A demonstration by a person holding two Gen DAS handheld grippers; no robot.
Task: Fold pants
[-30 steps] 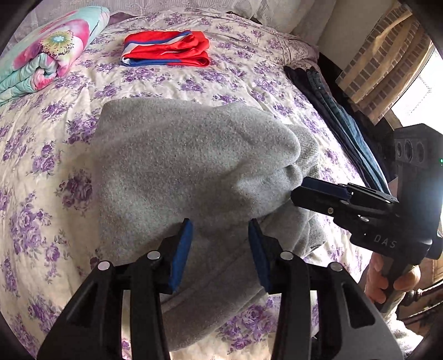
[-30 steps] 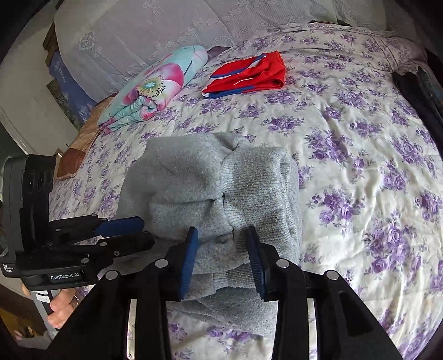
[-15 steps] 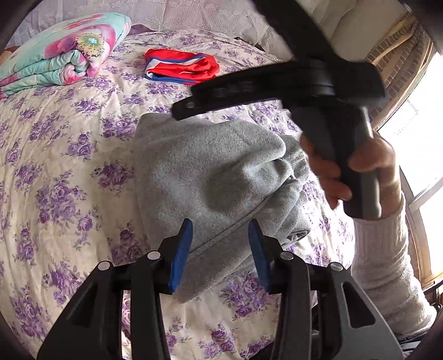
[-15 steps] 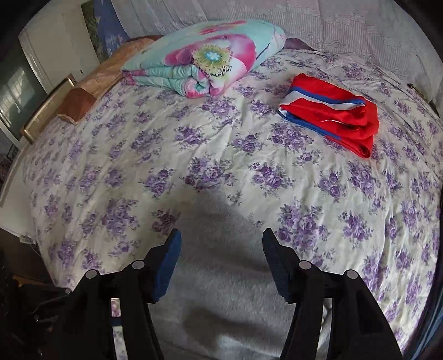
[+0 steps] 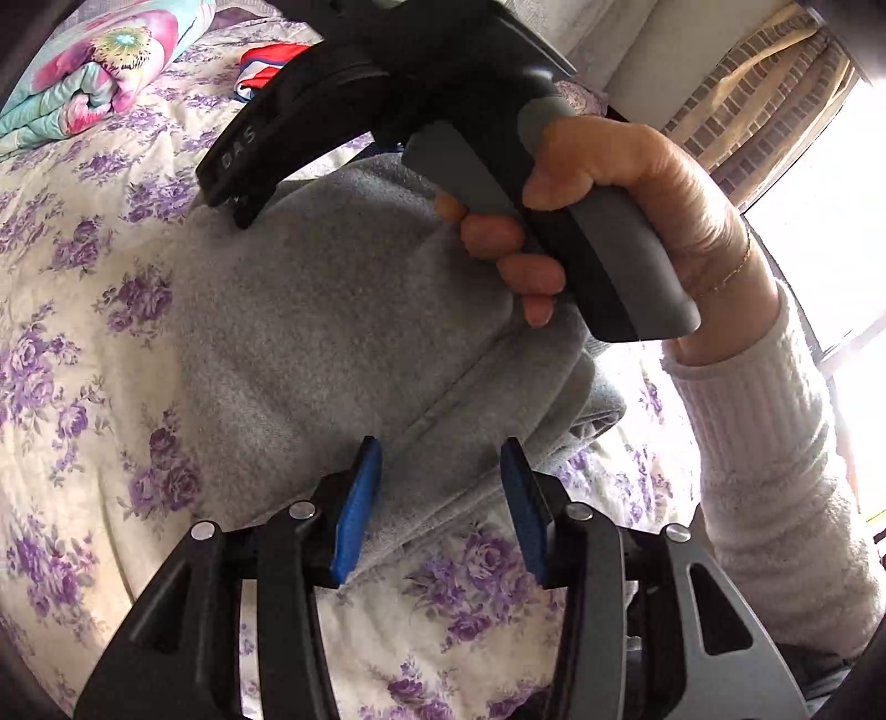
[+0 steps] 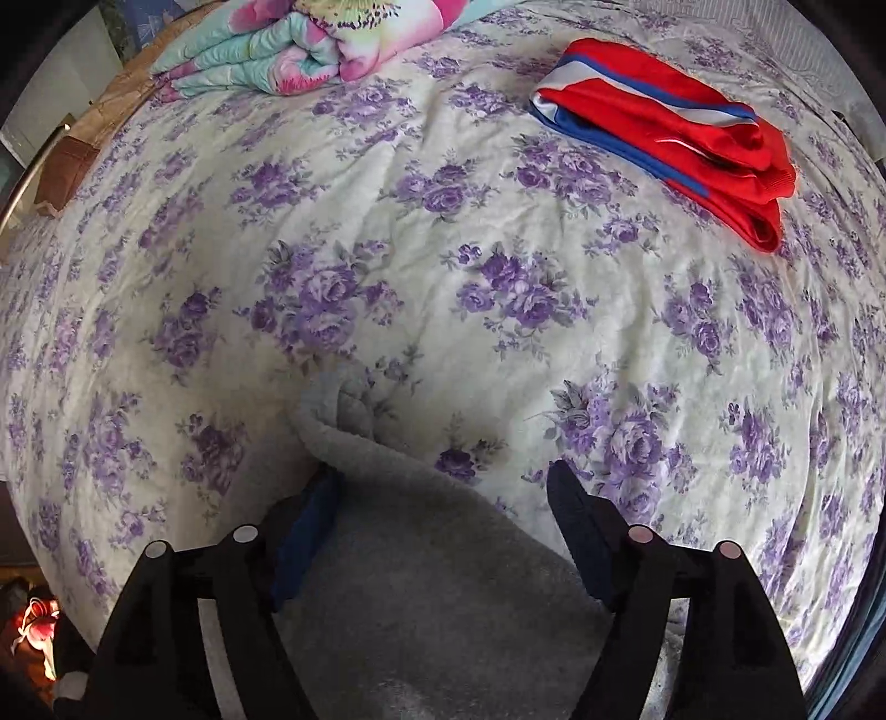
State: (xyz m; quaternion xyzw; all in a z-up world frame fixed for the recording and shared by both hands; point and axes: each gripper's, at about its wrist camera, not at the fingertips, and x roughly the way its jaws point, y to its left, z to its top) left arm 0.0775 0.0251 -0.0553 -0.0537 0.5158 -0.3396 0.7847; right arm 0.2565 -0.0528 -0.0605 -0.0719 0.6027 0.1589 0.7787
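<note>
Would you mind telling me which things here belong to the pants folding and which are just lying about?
In use: grey pants, left gripper, right gripper.
Lying about: red clothes, rolled quilt, flowered bedspread.

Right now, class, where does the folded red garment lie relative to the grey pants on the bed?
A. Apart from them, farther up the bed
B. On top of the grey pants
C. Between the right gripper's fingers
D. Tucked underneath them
A: the red garment rests on the floral bedspread well beyond the grey pants, with bare bedspread between them.
</note>
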